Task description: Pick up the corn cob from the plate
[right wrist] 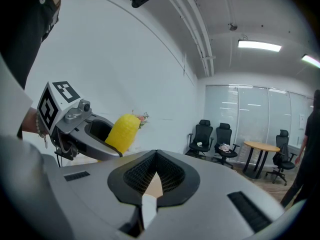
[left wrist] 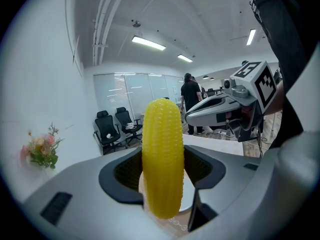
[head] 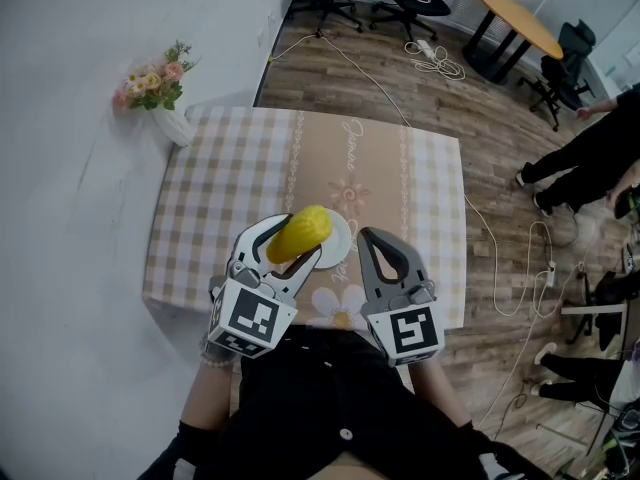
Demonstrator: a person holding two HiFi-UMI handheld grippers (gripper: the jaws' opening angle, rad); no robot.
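Observation:
A yellow corn cob [head: 299, 235] is clamped between the jaws of my left gripper [head: 285, 246], lifted above the white plate [head: 338, 238] near the table's front edge. In the left gripper view the corn cob [left wrist: 162, 156] stands upright between the grey jaws, with the plate [left wrist: 186, 209] showing below it. My right gripper [head: 385, 253] hangs just right of the plate, jaws closed together with nothing held. The right gripper view shows its jaws [right wrist: 154, 180] meeting, and the corn cob [right wrist: 123, 132] in the left gripper off to the left.
The table [head: 220, 188] has a checked cloth with a beige floral centre strip. A vase of flowers [head: 160, 93] stands at its far left corner by the white wall. Cables, office chairs and a round table [head: 515, 18] lie beyond; a person [head: 590, 158] stands at right.

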